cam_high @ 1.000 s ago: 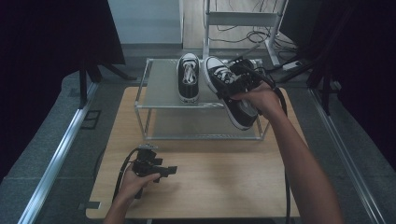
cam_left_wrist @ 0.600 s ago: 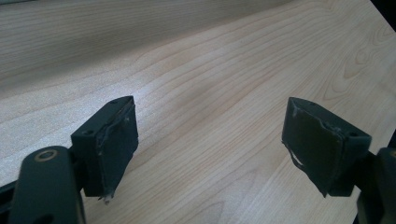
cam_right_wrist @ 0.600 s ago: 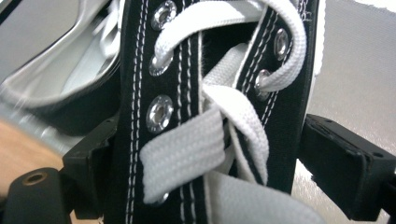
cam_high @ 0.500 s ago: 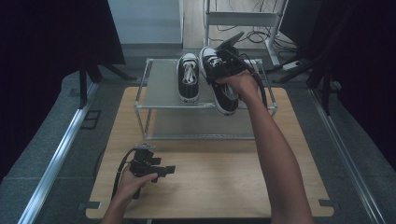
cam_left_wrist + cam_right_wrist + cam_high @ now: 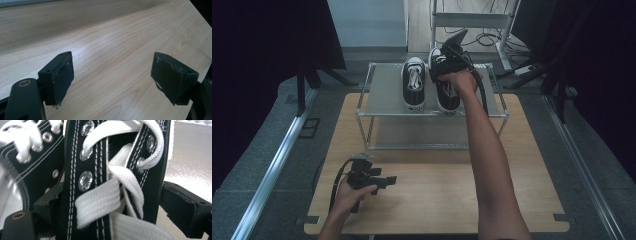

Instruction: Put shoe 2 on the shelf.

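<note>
Two shoes (image 5: pixel 414 82) side by side — on rack (image 5: pixel 382 102).

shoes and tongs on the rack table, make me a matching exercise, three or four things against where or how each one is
Things:
1. left tongs
2. right tongs
3. left shoe
4. rack

States:
a. gripping the laced front of the right shoe
b. standing free on the top shelf, toe toward the person
c. open over bare wooden tabletop
d. standing at the far end of the table

Pairs: 1-c, 2-a, 3-b, 4-d
</note>
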{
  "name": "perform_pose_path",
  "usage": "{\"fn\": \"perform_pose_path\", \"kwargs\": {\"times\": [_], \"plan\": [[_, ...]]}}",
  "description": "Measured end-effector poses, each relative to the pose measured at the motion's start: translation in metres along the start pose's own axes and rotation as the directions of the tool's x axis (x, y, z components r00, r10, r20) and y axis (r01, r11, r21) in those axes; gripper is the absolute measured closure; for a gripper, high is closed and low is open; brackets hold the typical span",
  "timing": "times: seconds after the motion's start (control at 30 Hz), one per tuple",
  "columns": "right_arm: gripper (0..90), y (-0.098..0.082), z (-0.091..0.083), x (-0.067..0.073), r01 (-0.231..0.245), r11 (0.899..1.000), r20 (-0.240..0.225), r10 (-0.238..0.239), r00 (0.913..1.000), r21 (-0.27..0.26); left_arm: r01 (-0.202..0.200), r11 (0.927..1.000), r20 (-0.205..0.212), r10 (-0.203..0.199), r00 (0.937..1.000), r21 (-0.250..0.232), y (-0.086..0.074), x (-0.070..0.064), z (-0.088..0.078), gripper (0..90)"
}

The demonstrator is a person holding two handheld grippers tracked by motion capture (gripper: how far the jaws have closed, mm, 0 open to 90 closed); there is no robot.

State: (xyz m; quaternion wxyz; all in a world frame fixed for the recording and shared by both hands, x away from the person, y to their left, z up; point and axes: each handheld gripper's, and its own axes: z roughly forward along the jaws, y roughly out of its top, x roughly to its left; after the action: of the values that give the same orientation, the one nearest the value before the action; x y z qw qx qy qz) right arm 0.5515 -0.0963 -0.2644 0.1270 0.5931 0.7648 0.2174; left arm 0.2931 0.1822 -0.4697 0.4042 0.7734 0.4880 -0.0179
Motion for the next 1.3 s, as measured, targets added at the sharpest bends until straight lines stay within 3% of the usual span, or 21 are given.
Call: {"fn": "perform_pose_path", "kwargs": {"times": [0.27,0.6,0.9,1.1,1.3], "plan": [[11.3,0.013,0.020,0.001,-0.099,0.995,0.032,0.098,0.9947,0.024,0.002,1.0000,0.001,-0.002,1.0000,-0.009,0.000,0.000,-0.003,18.9],[10.4,0.022,0.040,0.006,-0.113,0.990,0.069,0.108,0.9918,0.081,0.016,0.9998,-0.004,-0.016,0.9999,-0.015,-0.001,0.004,-0.006,18.9],[7.9,0.022,0.050,0.004,-0.112,0.989,0.047,0.108,0.9930,0.100,0.018,0.9998,-0.006,-0.018,0.9998,-0.011,-0.002,0.004,-0.003,18.9],[9.5,0.020,0.037,0.008,-0.078,0.997,0.048,0.077,0.9958,0.009,0.017,0.9998,-0.009,-0.017,0.9998,-0.009,-0.002,0.005,-0.004,18.9],[10.0,0.011,0.017,0.009,-0.044,0.998,-0.004,0.044,0.9990,-0.052,0.019,0.9998,-0.016,-0.019,0.9997,-0.006,-0.002,0.005,-0.003,18.9]]}}
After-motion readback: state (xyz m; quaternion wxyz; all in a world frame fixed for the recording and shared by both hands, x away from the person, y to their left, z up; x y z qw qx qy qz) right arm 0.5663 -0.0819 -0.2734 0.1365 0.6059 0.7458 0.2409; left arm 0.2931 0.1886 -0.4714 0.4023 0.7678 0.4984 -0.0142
